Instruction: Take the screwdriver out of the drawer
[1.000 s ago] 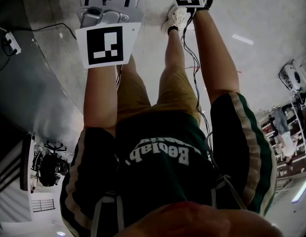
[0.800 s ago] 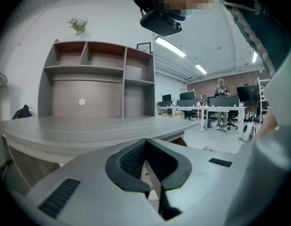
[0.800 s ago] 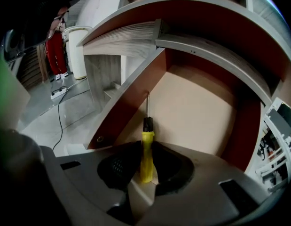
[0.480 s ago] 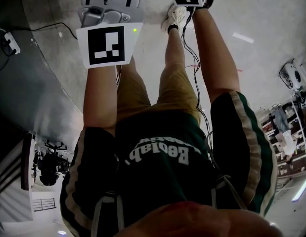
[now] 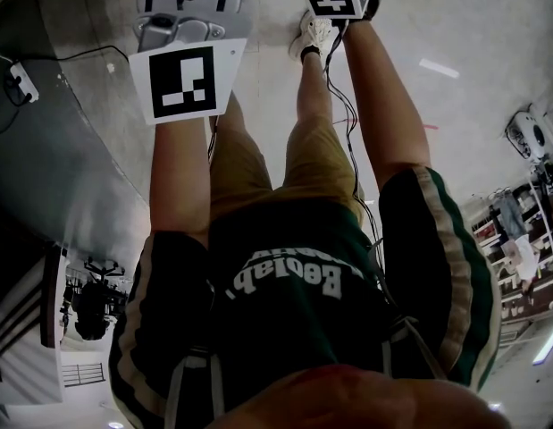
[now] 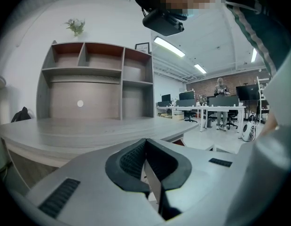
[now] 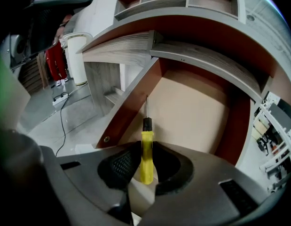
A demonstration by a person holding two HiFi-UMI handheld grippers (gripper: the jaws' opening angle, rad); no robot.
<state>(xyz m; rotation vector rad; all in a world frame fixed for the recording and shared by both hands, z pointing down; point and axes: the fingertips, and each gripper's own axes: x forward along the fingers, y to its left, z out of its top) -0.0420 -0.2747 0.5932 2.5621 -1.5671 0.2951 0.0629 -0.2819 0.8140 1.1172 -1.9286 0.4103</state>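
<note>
Right gripper view shows the right gripper (image 7: 143, 149), its jaws just closed, pinching the yellow-handled, thin-shafted screwdriver (image 7: 146, 157) over the open red-brown wooden drawer (image 7: 197, 102). Best to lift steadily, keeping the tip off the drawer wall. The left gripper (image 6: 146, 149) is pressed together, empty.

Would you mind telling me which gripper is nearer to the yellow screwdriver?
Right. The right gripper has just closed its jaws on the screwdriver handle; the left gripper, shut and empty, faces the desk.
</note>
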